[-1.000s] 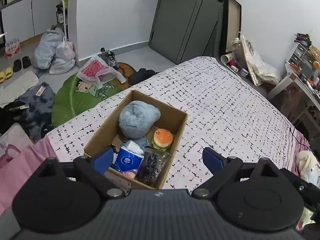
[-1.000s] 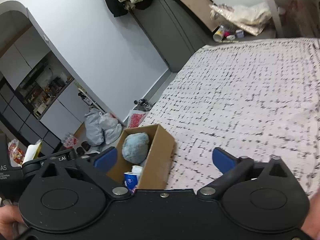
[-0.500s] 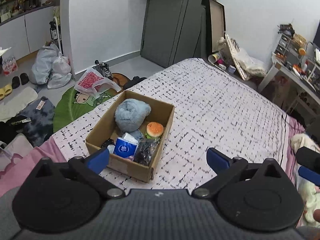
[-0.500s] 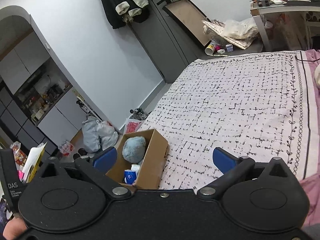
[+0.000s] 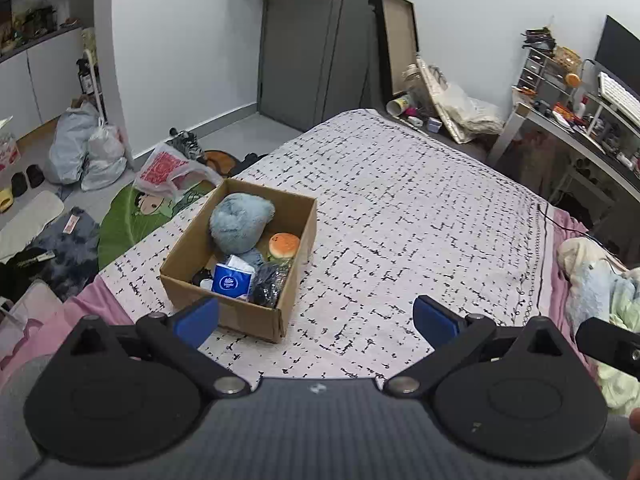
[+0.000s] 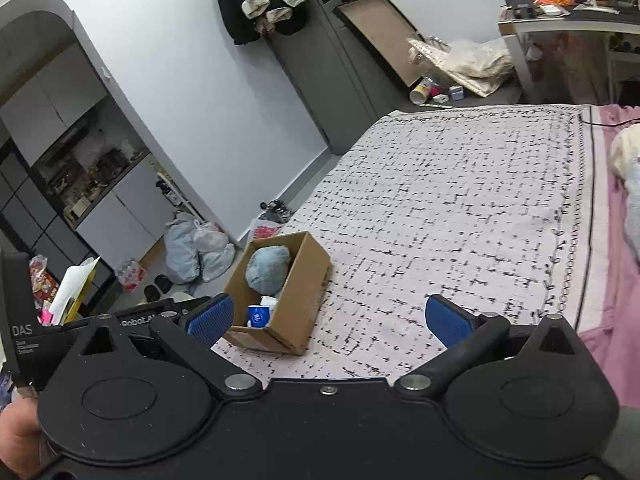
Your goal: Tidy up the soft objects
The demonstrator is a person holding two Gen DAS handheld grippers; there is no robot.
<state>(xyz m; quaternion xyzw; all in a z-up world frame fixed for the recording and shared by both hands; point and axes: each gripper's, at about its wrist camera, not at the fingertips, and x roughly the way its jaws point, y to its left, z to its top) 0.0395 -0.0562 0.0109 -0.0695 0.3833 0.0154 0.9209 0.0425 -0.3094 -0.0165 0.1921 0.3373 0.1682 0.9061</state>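
Observation:
A cardboard box sits on the bed's white patterned blanket, near its left corner. In it lie a fluffy blue plush, a burger toy, a blue tissue pack and a dark bag. The box also shows in the right wrist view. My left gripper is open and empty, held above the bed on the near side of the box. My right gripper is open and empty, further back and to the right.
Pillows and soft bedding lie at the bed's right end. The floor on the left holds plastic bags, a green mat and slippers. A desk stands at the right and a grey door behind the bed.
Both grippers have pulled back and up from the box, so it looks smaller and further off. Both stay open and empty.

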